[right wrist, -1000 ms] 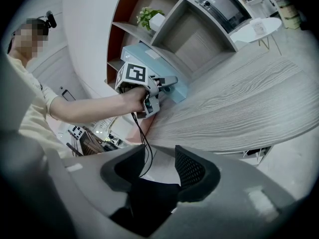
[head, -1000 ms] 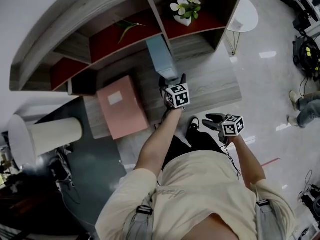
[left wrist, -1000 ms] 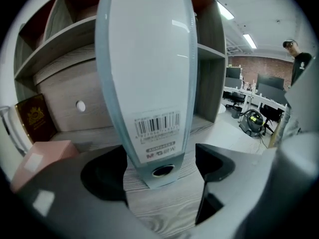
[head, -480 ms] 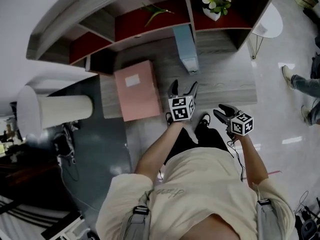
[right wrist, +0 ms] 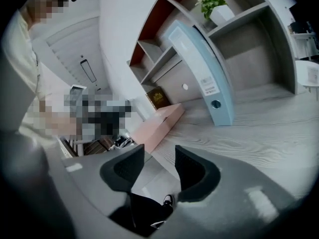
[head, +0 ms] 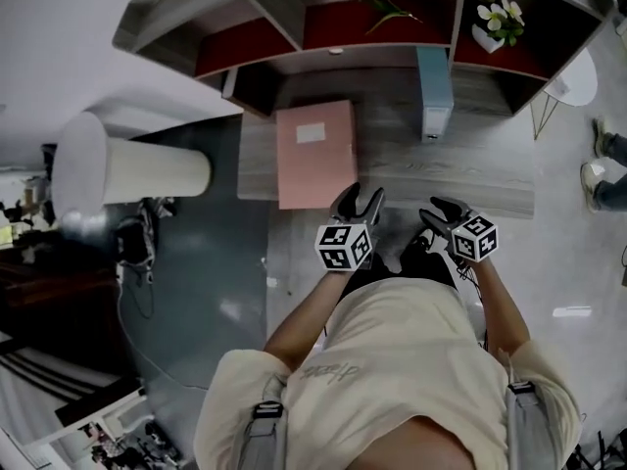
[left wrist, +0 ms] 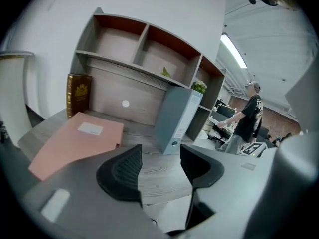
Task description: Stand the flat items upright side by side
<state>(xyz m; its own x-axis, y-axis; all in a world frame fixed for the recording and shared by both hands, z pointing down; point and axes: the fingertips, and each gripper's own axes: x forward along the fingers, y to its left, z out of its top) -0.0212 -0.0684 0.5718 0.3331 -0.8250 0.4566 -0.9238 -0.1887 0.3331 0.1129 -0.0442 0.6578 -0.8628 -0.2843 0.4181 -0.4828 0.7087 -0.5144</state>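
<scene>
Left hand-held gripper angled down, empty jaws just closing, perhaps over desk

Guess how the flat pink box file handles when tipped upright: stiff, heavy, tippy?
Probably stiff: the pink box file keeps flat faces and square edges, no sag. Weight unclear; contents aren't visible. Upright, its narrow edge looks tippy; leaning it against the standing blue binder should steady it.

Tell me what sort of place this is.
Probably an office. There is a wooden desk with a cubby shelf at its back, a blue binder standing upright on the desk, and a pink folder lying flat beside it.
</scene>
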